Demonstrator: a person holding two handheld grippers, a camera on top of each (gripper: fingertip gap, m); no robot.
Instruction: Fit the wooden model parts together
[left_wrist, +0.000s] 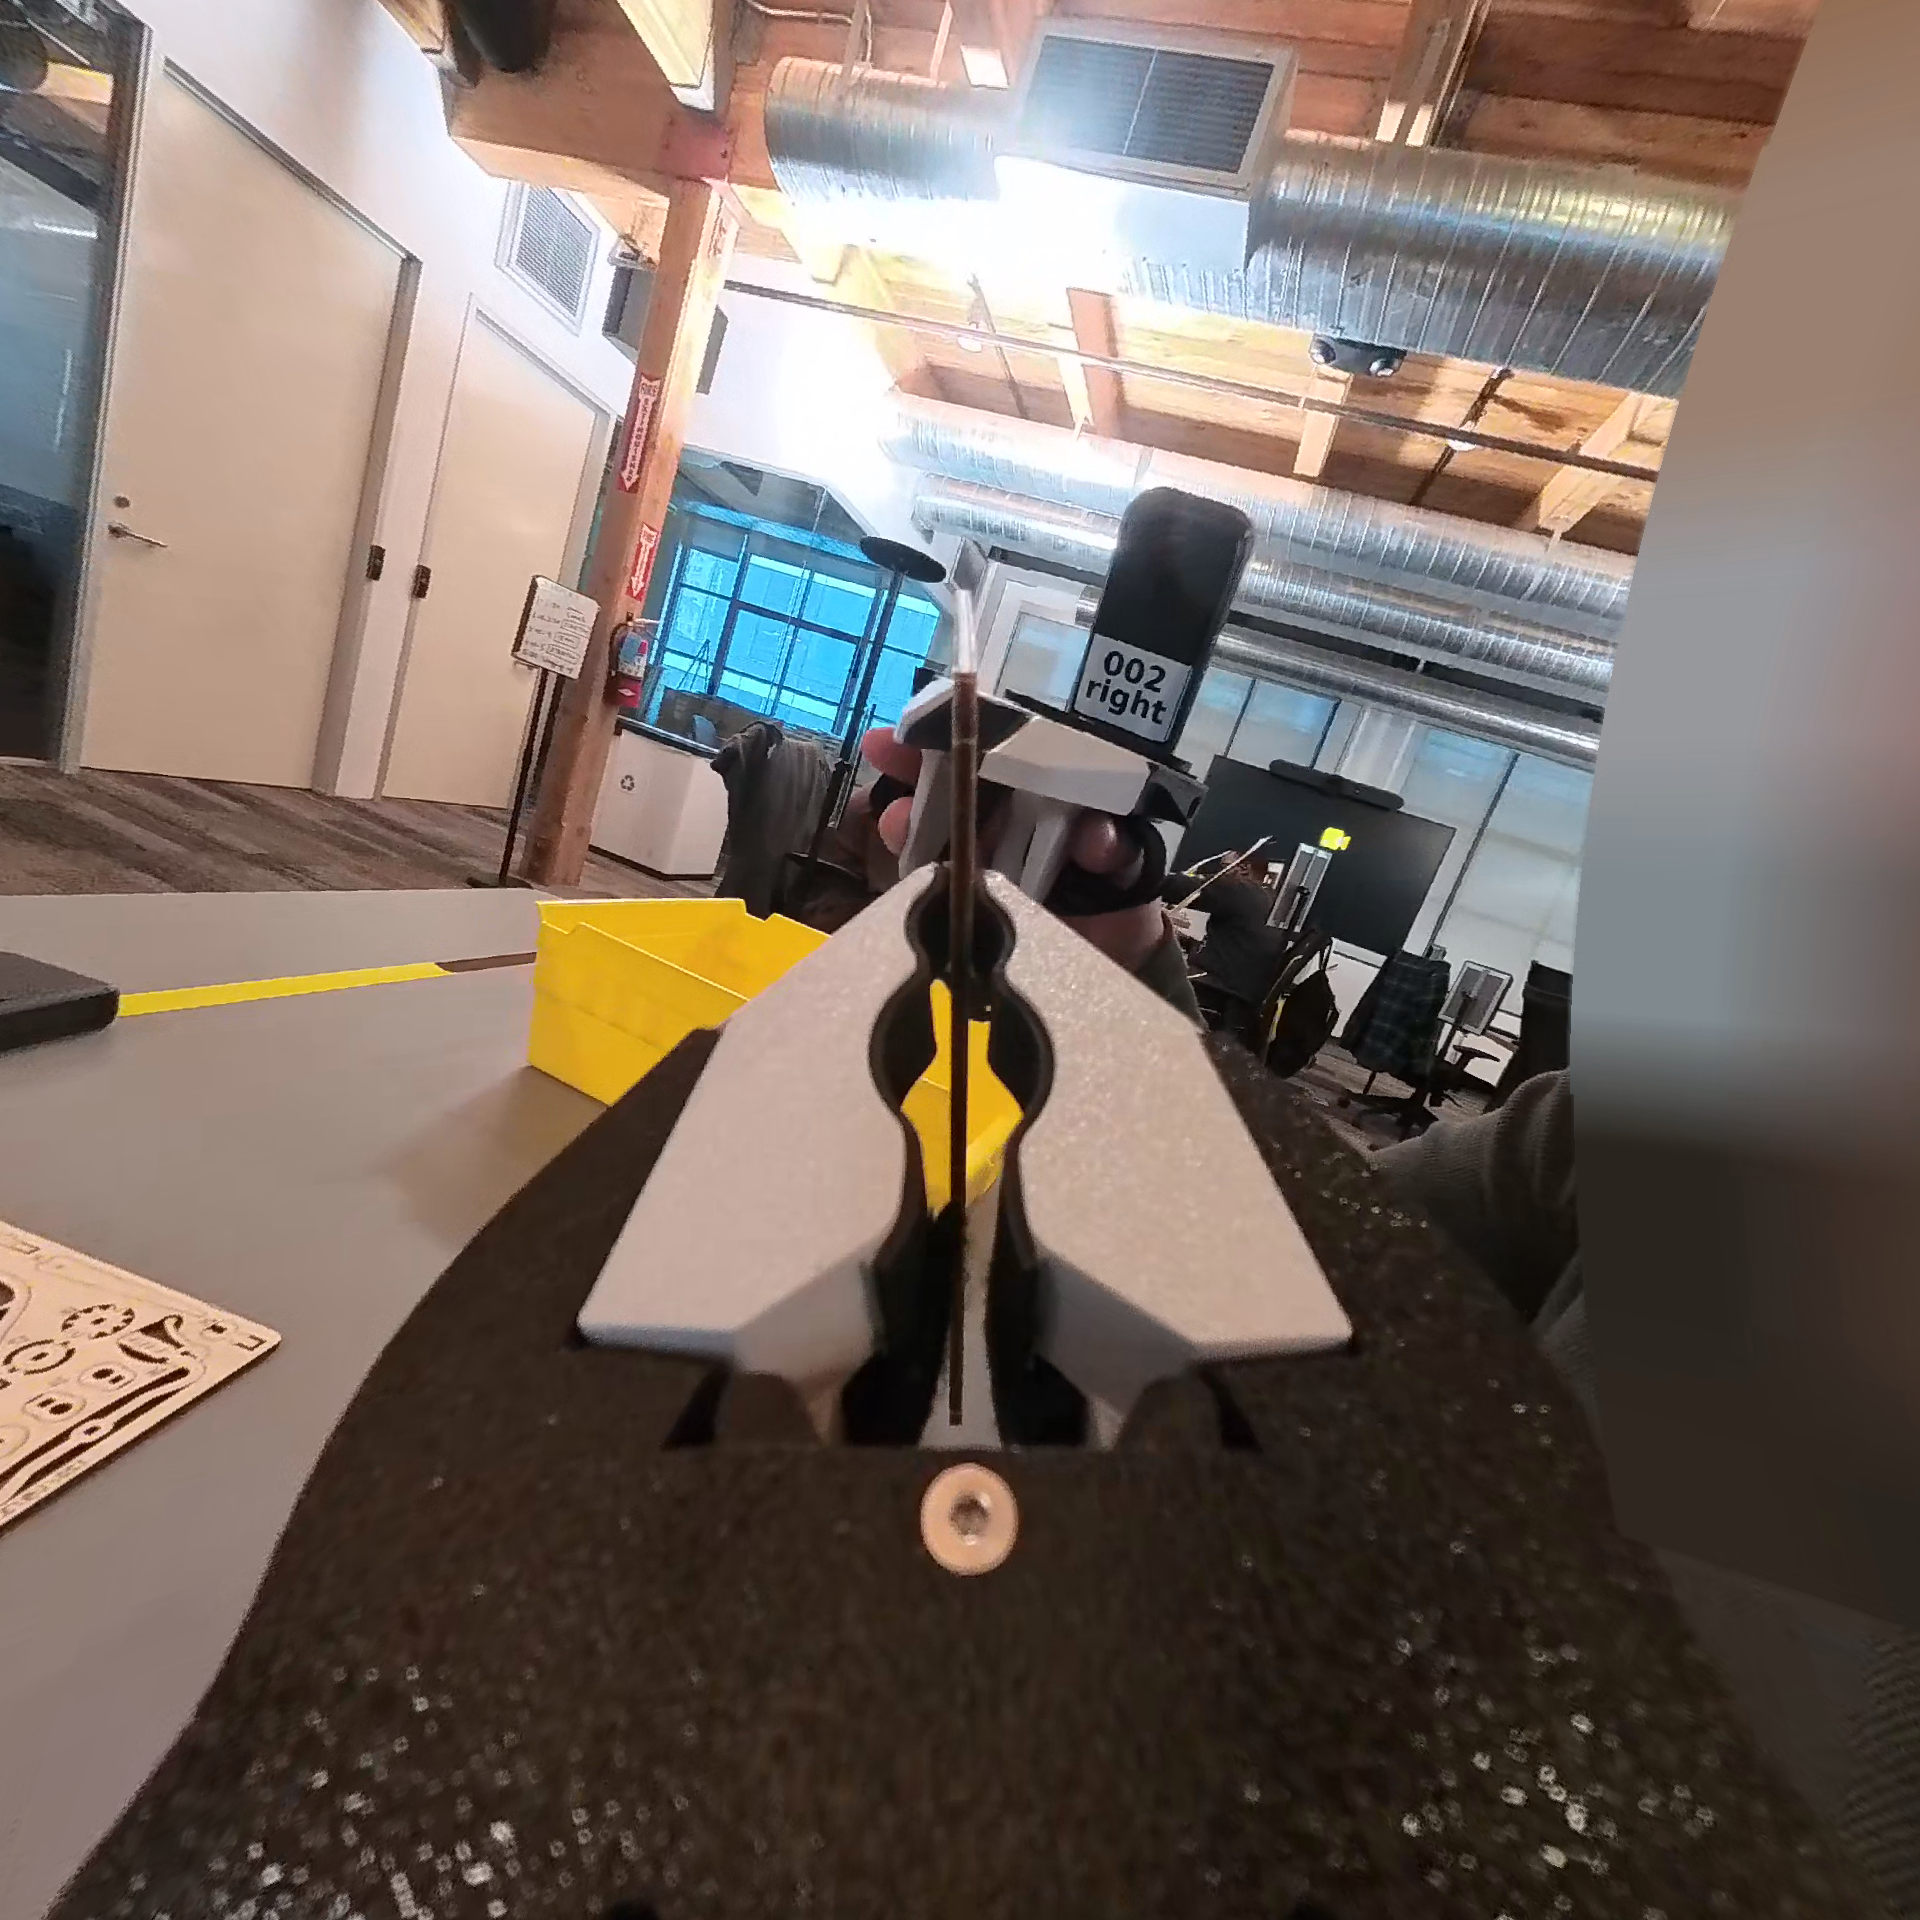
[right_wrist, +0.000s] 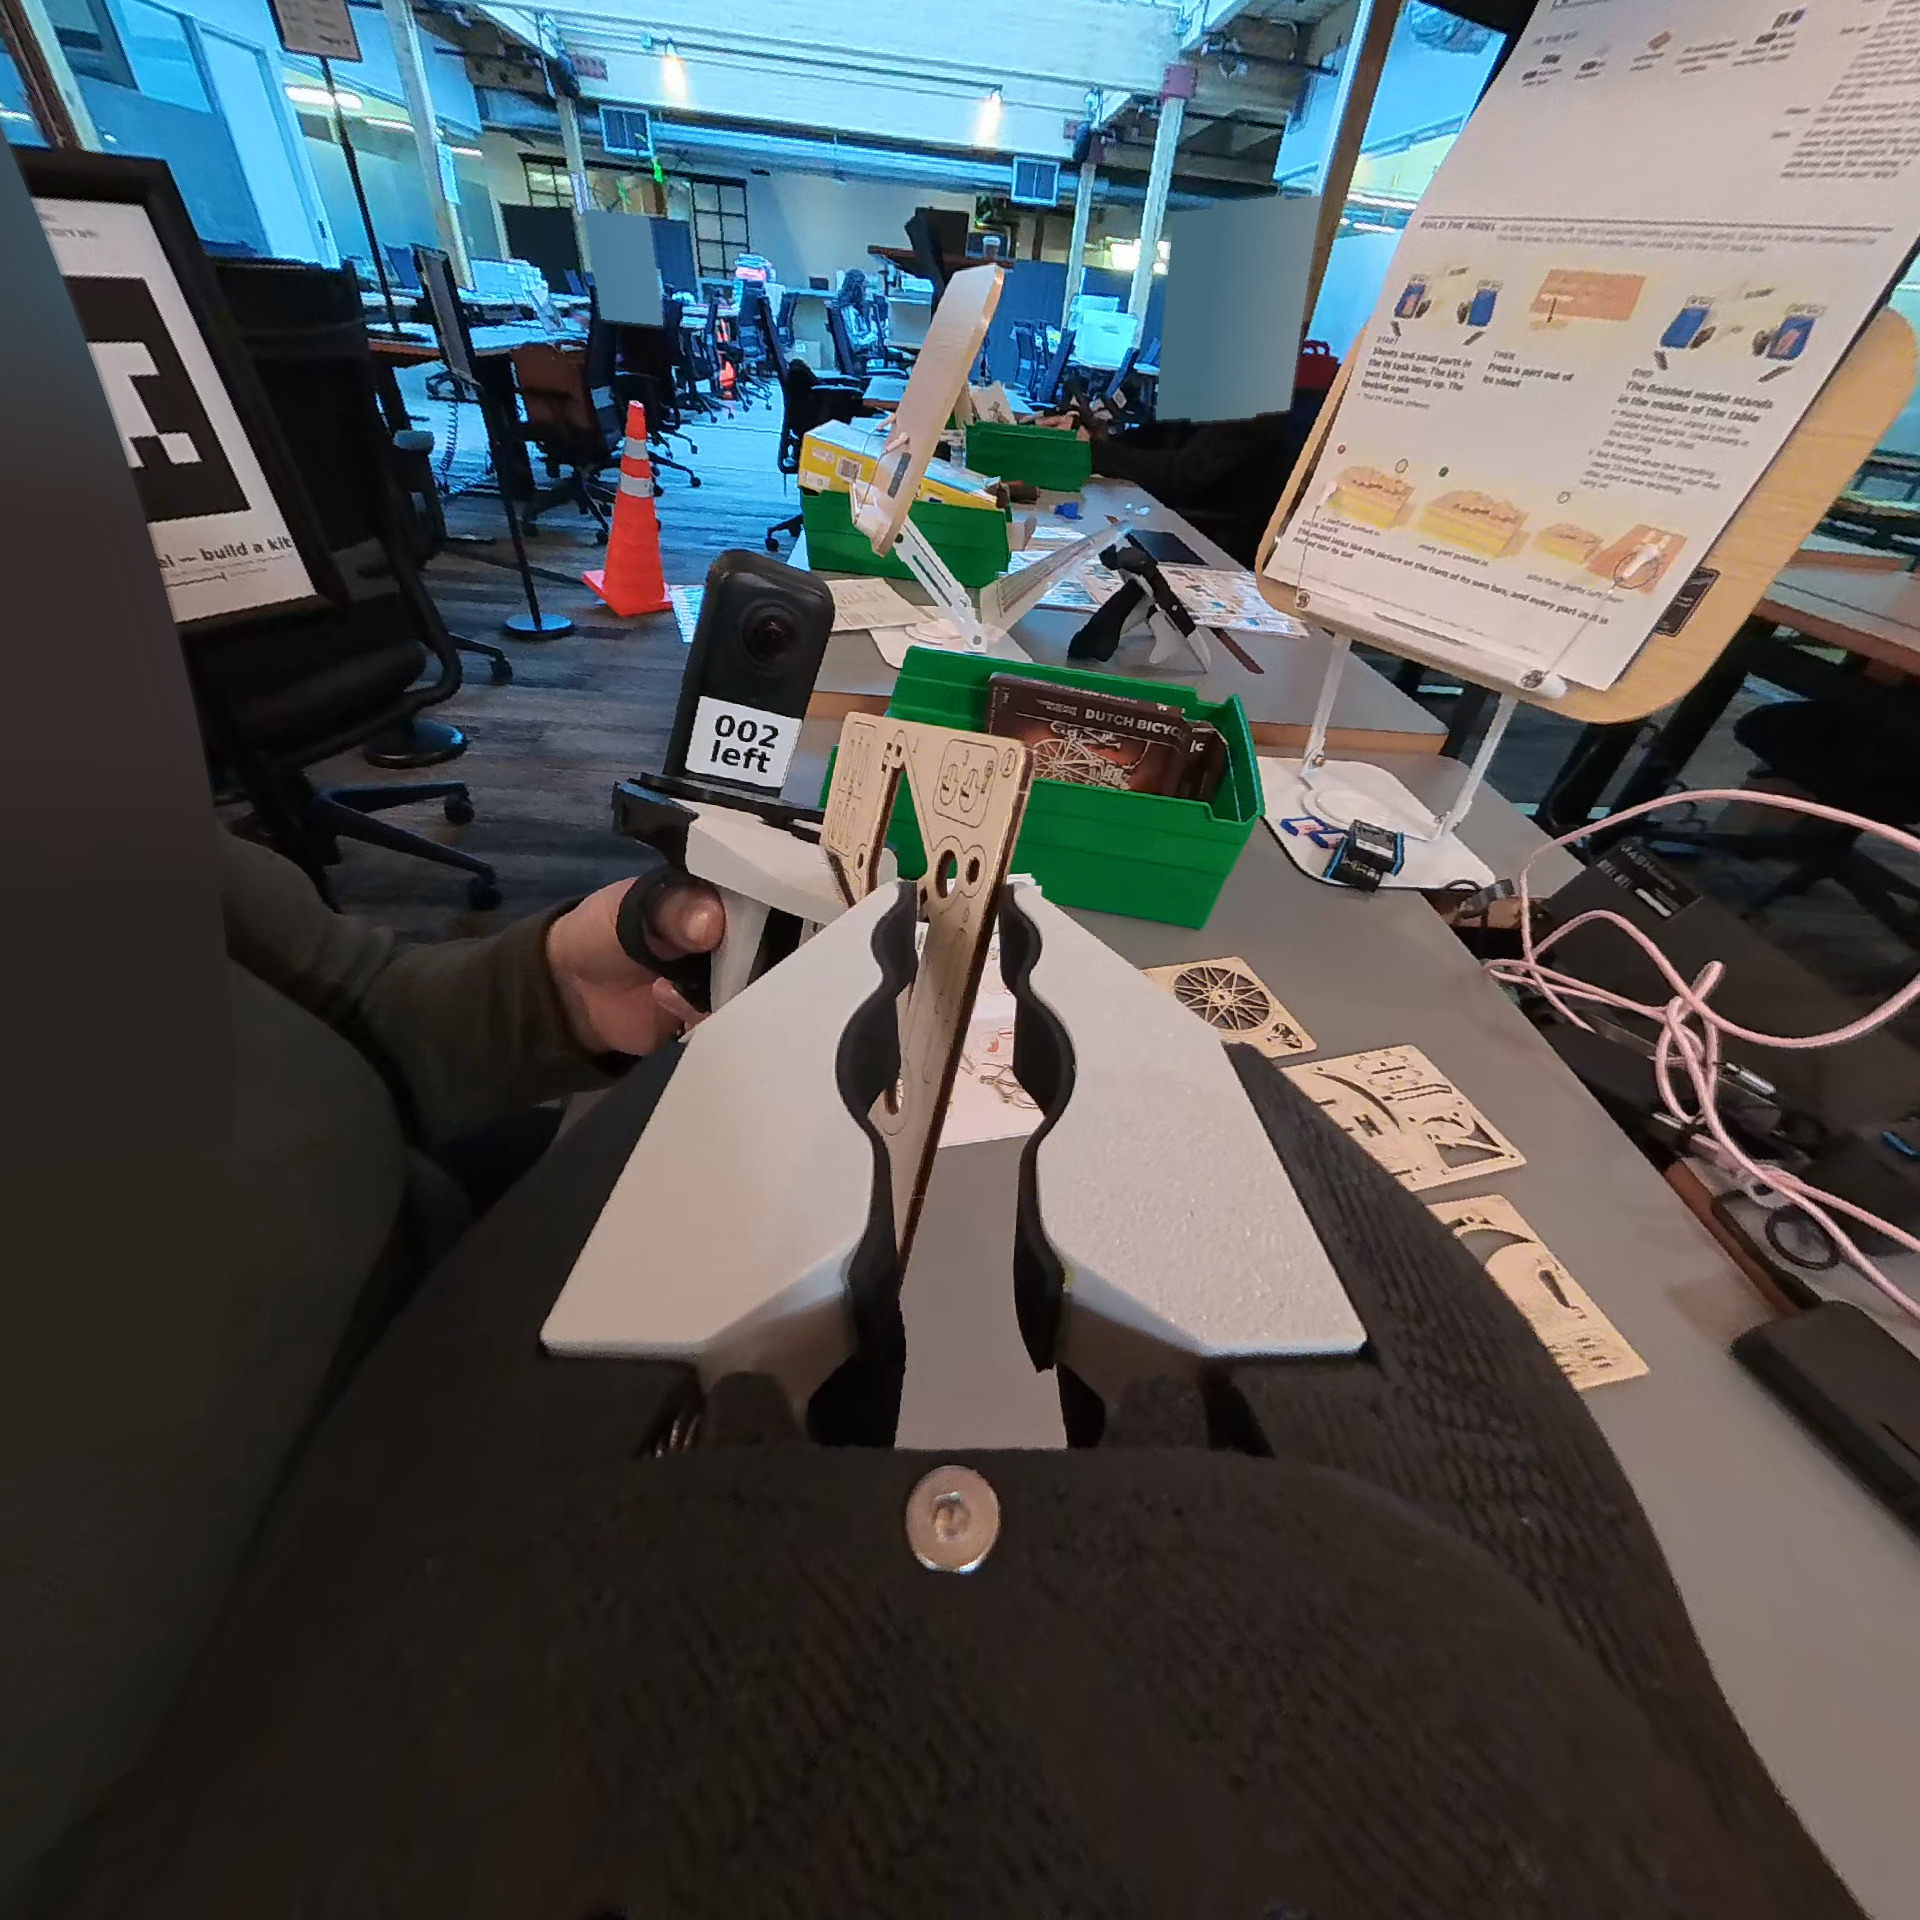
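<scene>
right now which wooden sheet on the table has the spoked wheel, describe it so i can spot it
Start at the green bin on the grey table. Three pale sheets run toward you from it; the wheel sheet lies nearest the bin. Only it carries a round spoked wheel cutout.

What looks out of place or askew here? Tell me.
Nothing is spilled or broken. The wooden parts sheet is held upright off the table between both grippers, leaning slightly in the right wrist view; other sheets lie flat.
</scene>
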